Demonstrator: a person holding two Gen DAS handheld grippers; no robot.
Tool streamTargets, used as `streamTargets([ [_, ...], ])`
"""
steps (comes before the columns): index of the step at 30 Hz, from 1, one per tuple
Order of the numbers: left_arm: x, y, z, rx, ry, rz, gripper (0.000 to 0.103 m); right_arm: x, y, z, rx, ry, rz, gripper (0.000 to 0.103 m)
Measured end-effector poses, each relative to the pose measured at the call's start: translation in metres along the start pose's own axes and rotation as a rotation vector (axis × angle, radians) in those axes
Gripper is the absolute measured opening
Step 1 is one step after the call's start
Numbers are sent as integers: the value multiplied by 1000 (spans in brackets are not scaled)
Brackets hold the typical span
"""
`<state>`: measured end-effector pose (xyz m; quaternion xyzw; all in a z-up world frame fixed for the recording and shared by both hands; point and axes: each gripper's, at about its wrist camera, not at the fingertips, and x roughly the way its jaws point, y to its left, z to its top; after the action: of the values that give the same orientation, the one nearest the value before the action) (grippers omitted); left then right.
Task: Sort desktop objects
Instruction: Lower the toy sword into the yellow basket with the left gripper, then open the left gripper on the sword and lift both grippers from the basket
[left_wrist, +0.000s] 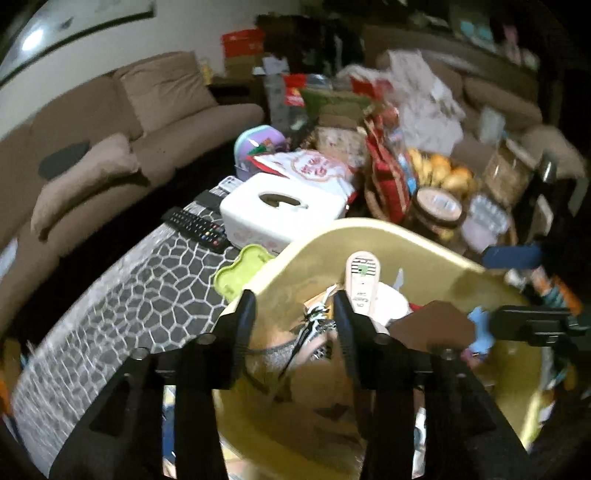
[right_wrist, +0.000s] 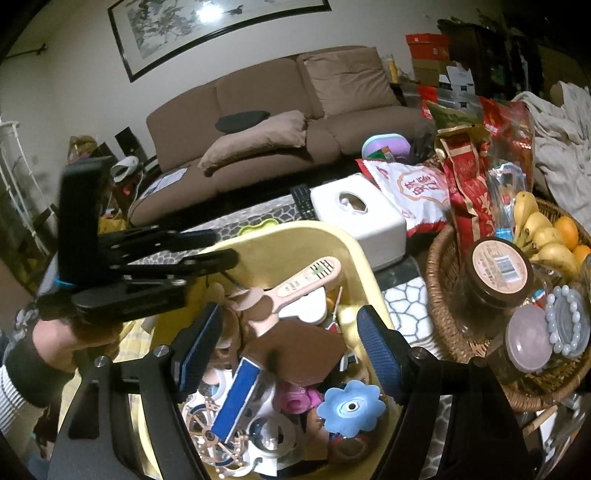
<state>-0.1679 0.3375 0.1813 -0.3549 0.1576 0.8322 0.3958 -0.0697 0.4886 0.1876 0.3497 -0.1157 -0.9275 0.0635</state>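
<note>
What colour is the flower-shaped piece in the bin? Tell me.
Light blue flower-shaped piece, clearest in the right wrist view.

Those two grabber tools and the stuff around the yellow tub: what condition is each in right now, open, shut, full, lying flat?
left gripper: jaws open, empty, over the tub.
right gripper: jaws open, empty, above the tub.
yellow tub: crowded with small items.
pink comb: lying slanted on the pile.
blue flower piece: lying in the tub.
tissue box: no tissue showing in its slot.
brown-lidded jar: lid on, upright in the wicker basket.
</note>
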Motion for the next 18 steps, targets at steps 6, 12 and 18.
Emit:
streamTargets([
  [6,-35,19,-17,-95,-11,2,63,1,13,0,-19,12,-26,77],
  [12,-71,30,-37,-152,-21,27,80,3,28,-1,-15,30,-20,85],
  [18,-113,40,-64,-200,-28,50,90,1,68,-7,-44,38,19,93],
])
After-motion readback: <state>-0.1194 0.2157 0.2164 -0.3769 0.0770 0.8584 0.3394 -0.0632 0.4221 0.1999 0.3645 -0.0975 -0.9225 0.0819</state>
